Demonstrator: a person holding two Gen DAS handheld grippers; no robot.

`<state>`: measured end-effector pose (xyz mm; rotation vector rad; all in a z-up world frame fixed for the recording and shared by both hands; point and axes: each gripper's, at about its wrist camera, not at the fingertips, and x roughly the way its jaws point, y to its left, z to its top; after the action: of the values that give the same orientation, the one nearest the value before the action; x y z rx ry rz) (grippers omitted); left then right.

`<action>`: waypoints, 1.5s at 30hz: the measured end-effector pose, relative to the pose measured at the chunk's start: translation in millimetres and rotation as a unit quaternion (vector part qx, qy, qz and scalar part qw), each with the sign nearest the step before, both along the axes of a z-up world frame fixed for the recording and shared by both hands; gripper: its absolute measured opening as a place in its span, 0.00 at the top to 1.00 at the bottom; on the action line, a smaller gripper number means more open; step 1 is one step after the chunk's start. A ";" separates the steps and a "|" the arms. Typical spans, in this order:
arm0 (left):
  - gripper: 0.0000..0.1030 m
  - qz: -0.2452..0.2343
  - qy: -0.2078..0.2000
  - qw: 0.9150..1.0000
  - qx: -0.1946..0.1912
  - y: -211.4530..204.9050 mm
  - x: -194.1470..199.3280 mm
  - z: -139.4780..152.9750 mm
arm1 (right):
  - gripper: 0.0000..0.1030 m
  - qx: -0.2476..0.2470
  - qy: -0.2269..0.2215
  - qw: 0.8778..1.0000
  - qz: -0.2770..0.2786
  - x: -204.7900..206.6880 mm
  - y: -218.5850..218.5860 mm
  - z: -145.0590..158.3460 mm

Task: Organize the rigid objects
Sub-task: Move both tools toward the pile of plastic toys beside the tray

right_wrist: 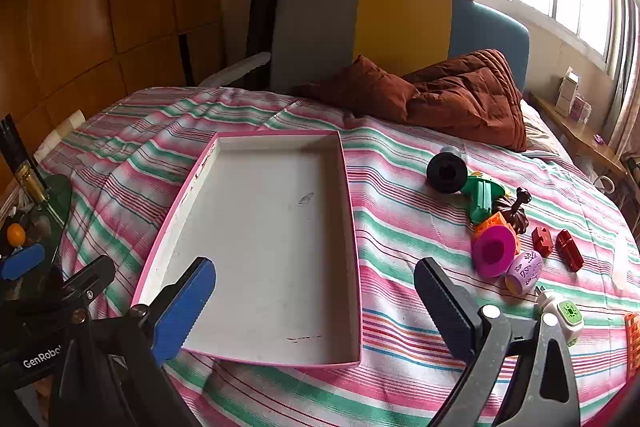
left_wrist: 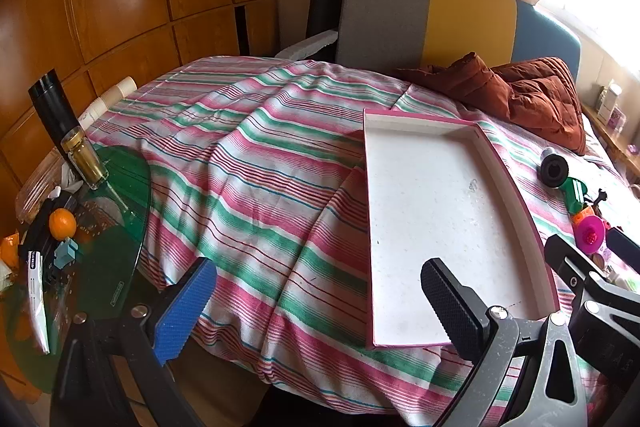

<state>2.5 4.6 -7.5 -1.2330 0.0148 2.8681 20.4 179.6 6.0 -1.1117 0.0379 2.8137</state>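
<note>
Both tongs, left gripper [left_wrist: 318, 307] and right gripper [right_wrist: 314, 305], spread and empty above the bare tray [right_wrist: 260, 227], evidently placed to receive the toys [right_wrist: 494, 251] clustered beside it.

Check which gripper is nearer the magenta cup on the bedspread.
Right. The right gripper hangs open with the magenta cup just beyond its right finger. The left gripper sits past the tray, on the cup's far side.
</note>
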 end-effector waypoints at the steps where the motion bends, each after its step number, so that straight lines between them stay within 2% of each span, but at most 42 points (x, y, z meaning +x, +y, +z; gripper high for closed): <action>1: 0.00 -0.001 -0.001 1.000 0.000 0.1 -0.3 -0.1 | 0.02 0.001 0.000 1.000 -0.001 0.0 1.0 0.3; 11: 0.00 -0.018 -0.005 1.000 0.006 2.8 -1.7 -1.8 | 0.02 0.002 0.008 1.000 -0.014 -1.6 23.3 6.7; 14: 0.00 -0.035 -0.007 0.999 0.020 3.3 -2.0 -2.2 | 0.02 0.004 0.008 1.000 -0.021 -3.0 36.6 9.3; 20: 0.00 -0.078 -0.036 0.995 0.059 11.5 -6.5 -7.2 | 0.02 -0.005 0.009 0.999 -0.043 -5.5 82.8 17.3; 24: 0.00 -0.098 -0.058 0.990 0.082 19.3 -11.3 -11.7 | 0.01 -0.026 0.017 0.996 -0.089 -4.5 138.8 26.0; 28: 0.01 -0.119 -0.081 0.983 0.118 27.2 -18.8 -9.2 | 0.01 -0.027 0.026 0.987 -0.153 -0.3 205.2 27.5; 32: 0.01 -0.152 -0.092 0.974 0.141 47.5 -28.6 -0.5 | 0.01 -0.042 0.014 0.978 -0.203 5.4 263.3 8.6; 34: 0.00 -0.167 -0.097 0.970 0.146 61.8 -35.4 5.3 | 0.01 -0.068 0.011 0.972 -0.226 11.3 285.3 -3.0; 35: 0.00 -0.173 -0.101 0.969 0.144 68.7 -40.3 6.9 | 0.01 -0.095 0.007 0.967 -0.237 13.6 294.6 -6.4; 37: 0.00 -0.191 -0.113 0.964 0.148 86.6 -52.0 8.3 | 0.01 -0.151 0.023 0.958 -0.244 19.1 306.8 -5.6; 38: 0.00 -0.197 -0.117 0.960 0.158 94.2 -57.9 8.7 | 0.01 -0.163 0.031 0.955 -0.247 20.8 308.3 -4.1; 41: 0.00 -0.212 -0.119 0.952 0.186 121.7 -77.4 15.4 | 0.01 -0.187 0.040 0.949 -0.252 26.5 312.2 -2.5; 45: 0.00 -0.253 -0.123 0.940 0.196 168.5 -105.2 23.3 | 0.01 -0.214 0.039 0.940 -0.262 30.6 319.5 -4.9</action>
<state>-102.7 173.1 15.8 -1.2640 -0.2016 2.1381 51.0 499.2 1.0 -0.8784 0.8552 2.4059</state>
